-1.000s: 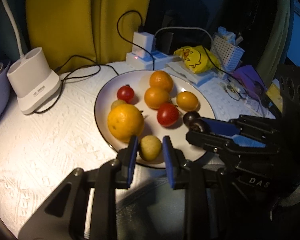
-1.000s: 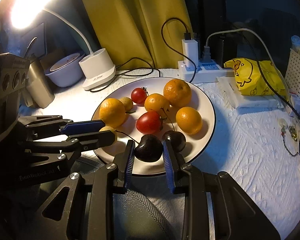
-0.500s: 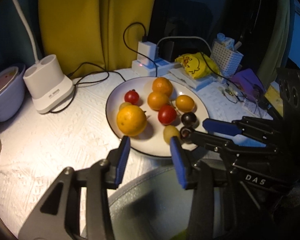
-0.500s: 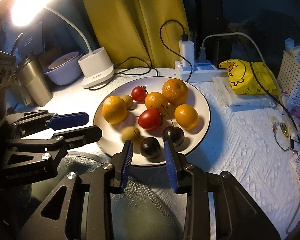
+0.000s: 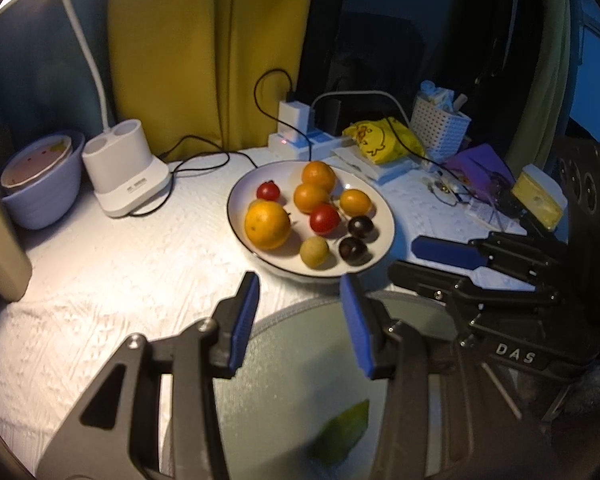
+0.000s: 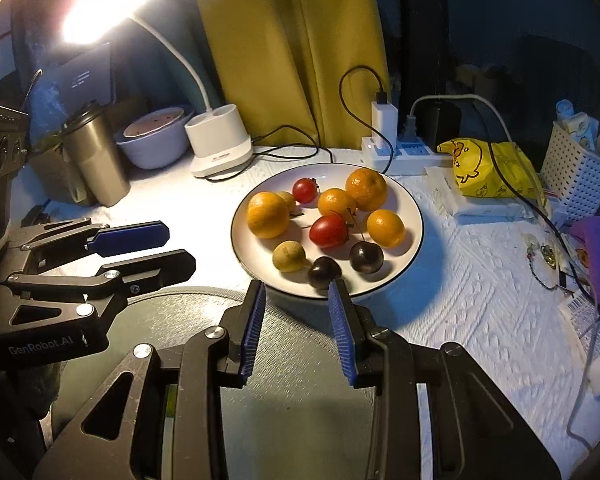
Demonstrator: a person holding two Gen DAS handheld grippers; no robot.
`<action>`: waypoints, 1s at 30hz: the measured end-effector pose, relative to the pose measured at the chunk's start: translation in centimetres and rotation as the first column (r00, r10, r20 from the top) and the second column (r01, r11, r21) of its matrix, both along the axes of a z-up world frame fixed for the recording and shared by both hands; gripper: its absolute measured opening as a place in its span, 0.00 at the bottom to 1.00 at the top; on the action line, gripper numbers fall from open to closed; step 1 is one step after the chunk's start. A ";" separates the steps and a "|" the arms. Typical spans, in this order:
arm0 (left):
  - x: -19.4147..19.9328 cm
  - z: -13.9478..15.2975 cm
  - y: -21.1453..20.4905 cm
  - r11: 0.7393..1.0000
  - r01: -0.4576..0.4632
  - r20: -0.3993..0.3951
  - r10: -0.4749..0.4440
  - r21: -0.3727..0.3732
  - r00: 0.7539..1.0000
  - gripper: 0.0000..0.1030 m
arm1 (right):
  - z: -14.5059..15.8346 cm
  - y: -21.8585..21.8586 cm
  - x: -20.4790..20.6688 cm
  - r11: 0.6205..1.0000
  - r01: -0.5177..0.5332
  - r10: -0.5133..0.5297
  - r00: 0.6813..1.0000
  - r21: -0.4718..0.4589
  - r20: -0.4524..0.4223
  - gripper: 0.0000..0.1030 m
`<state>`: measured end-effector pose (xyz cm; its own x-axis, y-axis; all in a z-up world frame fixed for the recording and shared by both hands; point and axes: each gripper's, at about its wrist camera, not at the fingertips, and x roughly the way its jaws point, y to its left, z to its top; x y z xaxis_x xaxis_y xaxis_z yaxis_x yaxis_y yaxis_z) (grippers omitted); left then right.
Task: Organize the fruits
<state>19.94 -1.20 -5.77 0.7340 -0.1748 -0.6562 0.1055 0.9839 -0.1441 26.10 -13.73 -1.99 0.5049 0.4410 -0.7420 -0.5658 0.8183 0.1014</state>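
Note:
A white plate point(image 6: 414, 208) holds a large orange point(image 6: 267, 215), three smaller oranges, two red tomatoes point(image 6: 329, 231), a yellow-green fruit point(image 6: 288, 256) and two dark cherries point(image 6: 325, 273). My right gripper point(image 6: 297, 286) is open just short of the plate's near rim, nothing between its blue pads; the nearer cherry lies beyond its tips. My left gripper point(image 5: 299, 280) is open and empty, its tips short of the plate point(image 5: 384, 208). Each gripper shows in the other's view: the right gripper point(image 5: 404, 260) and the left gripper point(image 6: 178, 249). Both hover over a grey round mat point(image 5: 300, 360).
A green blurred thing point(image 5: 342, 432) lies on the mat. Lamp base point(image 6: 220, 148), lavender bowl point(image 6: 156, 140) and steel tumbler point(image 6: 96, 156) stand at back left. Power strip point(image 6: 396, 154) with cables, yellow bag point(image 6: 484, 168), white basket point(image 6: 580, 172) and small clutter crowd the right.
The left gripper let go of the yellow-green fruit and the right gripper let go of a dark cherry. Both opened and drew back and up from the plate.

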 end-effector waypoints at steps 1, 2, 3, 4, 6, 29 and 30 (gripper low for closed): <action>-0.3 0.2 0.0 1.000 -0.001 0.004 0.001 0.001 1.000 0.42 | 0.2 0.0 -0.3 1.000 -0.001 0.001 1.000 -0.001 0.003 0.34; -0.7 0.3 0.0 1.000 -0.002 0.009 0.002 0.001 1.000 0.42 | 0.3 -0.1 -0.6 1.000 -0.002 0.002 1.000 -0.002 0.006 0.34; -1.0 0.5 0.0 1.000 -0.003 0.014 0.003 0.001 1.000 0.42 | 0.5 -0.1 -1.0 1.000 -0.002 0.002 1.000 -0.002 0.010 0.34; -1.3 0.6 0.0 1.000 -0.003 0.017 0.003 0.001 1.000 0.42 | 0.7 -0.2 -1.3 1.000 -0.002 0.002 1.000 -0.002 0.014 0.34; -2.0 0.9 0.0 1.000 -0.005 0.028 0.005 0.000 1.000 0.42 | 1.0 -0.3 -2.0 1.000 -0.001 0.001 1.000 -0.002 0.022 0.34; -11.2 6.3 -1.0 0.999 -0.040 0.183 0.033 0.035 0.983 0.85 | 7.5 -2.9 -9.8 0.999 0.038 -0.041 0.986 0.021 0.162 0.47; -11.6 6.6 -1.1 0.998 -0.046 0.193 0.038 0.039 0.980 0.85 | 7.9 -3.1 -10.1 0.999 0.041 -0.045 0.984 0.025 0.170 0.50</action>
